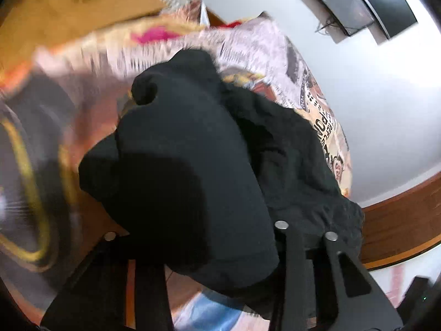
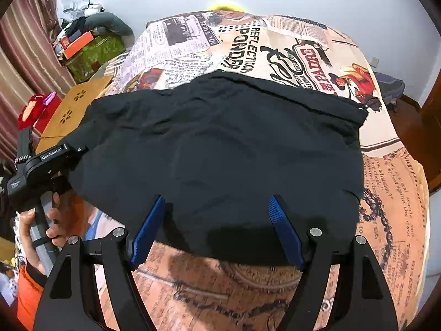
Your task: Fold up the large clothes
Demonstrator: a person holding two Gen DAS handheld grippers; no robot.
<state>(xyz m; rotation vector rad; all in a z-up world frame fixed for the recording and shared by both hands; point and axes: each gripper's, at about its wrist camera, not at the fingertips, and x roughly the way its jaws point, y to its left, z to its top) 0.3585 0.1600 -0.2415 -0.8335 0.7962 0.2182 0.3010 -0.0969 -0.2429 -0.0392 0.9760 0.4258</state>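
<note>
A large black garment (image 2: 220,149) lies spread on a bed with a newspaper-print cover (image 2: 303,52). My right gripper (image 2: 216,207) is open above the garment's near edge, its blue pads (image 2: 284,229) apart and holding nothing. My left gripper (image 2: 52,162) is at the garment's left edge, held by a hand. In the left wrist view the black cloth (image 1: 193,151) is bunched over the fingers and lifted, hiding the fingertips; the jaws seem closed on it. That view is motion-blurred.
A small wooden table (image 2: 74,104) stands left of the bed with red items (image 2: 35,110) beside it. Clutter and an orange box (image 2: 80,42) sit at the far left by striped curtains. A wall-mounted screen (image 1: 347,8) shows in the left wrist view.
</note>
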